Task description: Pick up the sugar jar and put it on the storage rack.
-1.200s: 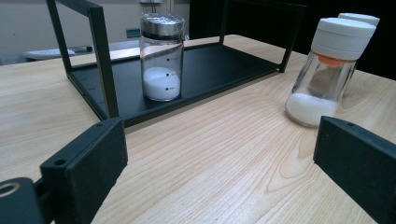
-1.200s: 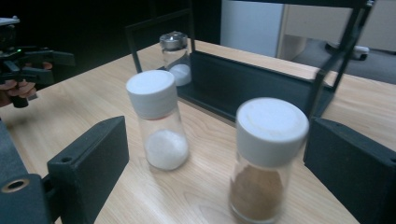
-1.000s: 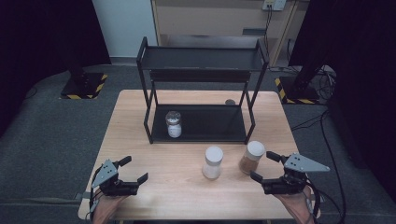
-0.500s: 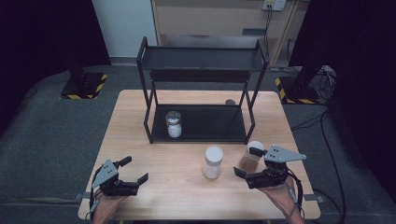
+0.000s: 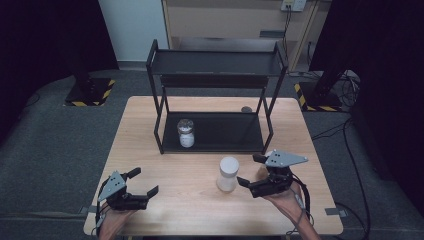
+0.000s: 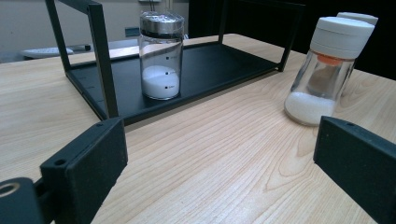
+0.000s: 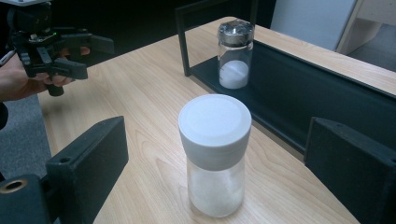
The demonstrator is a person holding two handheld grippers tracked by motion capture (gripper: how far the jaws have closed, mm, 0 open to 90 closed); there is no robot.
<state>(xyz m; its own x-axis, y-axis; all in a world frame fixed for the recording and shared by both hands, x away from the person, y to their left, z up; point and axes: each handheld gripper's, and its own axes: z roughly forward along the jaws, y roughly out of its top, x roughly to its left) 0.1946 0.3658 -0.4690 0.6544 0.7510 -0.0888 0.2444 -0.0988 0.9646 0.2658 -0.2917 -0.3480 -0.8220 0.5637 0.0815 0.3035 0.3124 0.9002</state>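
You moved your right gripper (image 5: 251,171) left, up to the white-capped glass shaker (image 5: 228,173), jaws wide apart around it. Your left gripper (image 5: 143,182) waited, jaws apart too.

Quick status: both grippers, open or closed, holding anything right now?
Left gripper: open, holding nothing.
Right gripper: open, holding nothing; jaws either side of the white-capped clear glass shaker.

Black tools (image 5: 255,173), grey triangular plates (image 5: 284,159)
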